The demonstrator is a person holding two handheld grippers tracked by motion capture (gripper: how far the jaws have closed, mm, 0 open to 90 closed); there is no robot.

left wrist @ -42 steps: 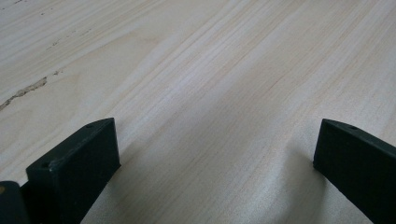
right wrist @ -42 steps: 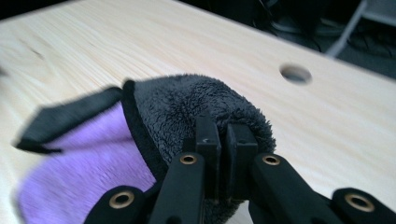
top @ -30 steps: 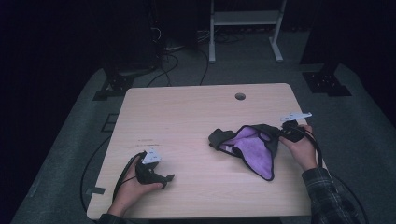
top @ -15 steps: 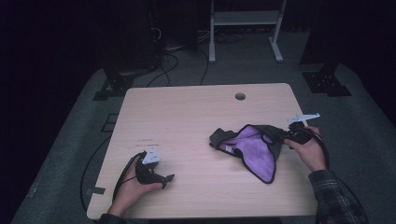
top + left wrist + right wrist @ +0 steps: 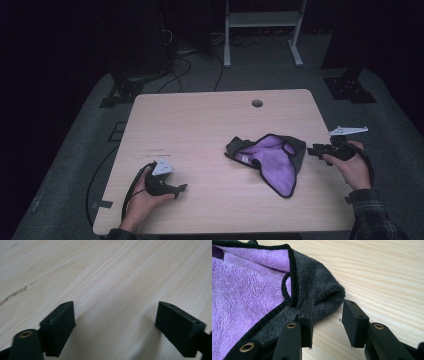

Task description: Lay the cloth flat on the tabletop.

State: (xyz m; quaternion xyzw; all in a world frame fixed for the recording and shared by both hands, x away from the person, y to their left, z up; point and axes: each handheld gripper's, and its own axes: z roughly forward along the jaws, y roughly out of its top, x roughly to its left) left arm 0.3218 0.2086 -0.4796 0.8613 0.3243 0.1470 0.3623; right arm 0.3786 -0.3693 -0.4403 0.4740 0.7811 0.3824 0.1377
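A cloth (image 5: 270,157), purple inside with a dark grey back and black trim, lies crumpled on the right half of the wooden table (image 5: 200,125). My right gripper (image 5: 312,149) is just off its right edge. In the right gripper view the right gripper (image 5: 326,315) has just been opening; the cloth's (image 5: 249,290) grey folded corner lies at the tips and the pads do not press it. My left gripper (image 5: 181,190) rests at the front left. Its jaws (image 5: 115,322) have just been closing a little, with bare wood between them.
A round cable hole (image 5: 257,103) sits near the table's far edge. Behind the table stand a white frame's legs (image 5: 260,20), loose cables (image 5: 185,65) and dark stand feet (image 5: 350,85) on the grey floor. A cable trails off the table's front left edge.
My right hand has drawn back to the right, off the cloth, and its jaws have opened and let the grey corner go. The left hand has stayed where it was.
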